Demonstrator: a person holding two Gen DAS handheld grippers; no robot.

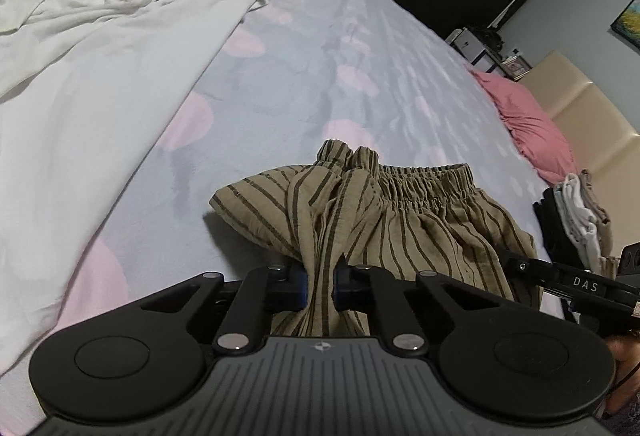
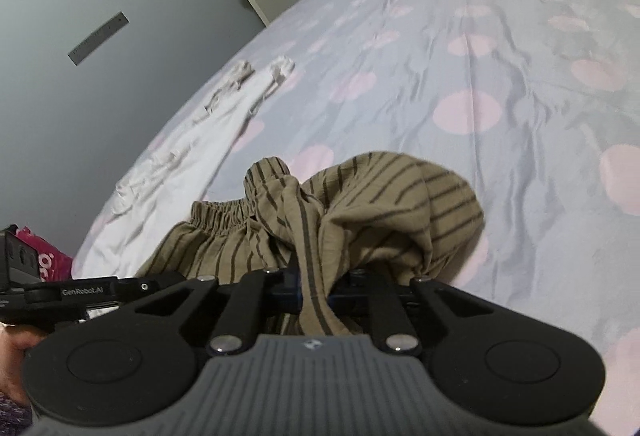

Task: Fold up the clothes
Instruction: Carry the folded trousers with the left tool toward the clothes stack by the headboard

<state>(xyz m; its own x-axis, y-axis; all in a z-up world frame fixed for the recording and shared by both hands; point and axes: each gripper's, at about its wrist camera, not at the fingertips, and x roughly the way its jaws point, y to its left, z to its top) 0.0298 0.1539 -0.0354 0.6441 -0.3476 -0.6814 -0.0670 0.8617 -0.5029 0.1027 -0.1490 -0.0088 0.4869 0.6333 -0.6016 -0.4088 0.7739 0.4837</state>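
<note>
- The striped shorts (image 1: 384,220) are olive with dark lines, and they sit bunched up on the bed (image 1: 328,48), close to the near edge.
- The bunching hides the real shape of the shorts, so the legs are hard to tell apart.
- The bottom part of the shorts drops behind each tool's body, and that part is hidden.
- The left gripper (image 1: 321,286) points forward over the bed, and its jaws are squeezed tight on a fold of the striped cloth.
- The right gripper (image 2: 314,294) points forward too, and its jaws are pinched on another fold of the same shorts.
- The two tools are near each other; each one shows up at the edge of the other's view.
- Only a small bit of a hand (image 2: 14,352) shows at the left edge of the right wrist view.
- The stretchy waistband (image 1: 424,182) runs sideways across the far side of the shorts, away from the tools.
- A white garment (image 1: 92,68) lies spread out on the bed, off to the left of the shorts, and its near end is cut off.
- A pink pillow (image 1: 528,120) lies at the far right side of the bed.
</note>
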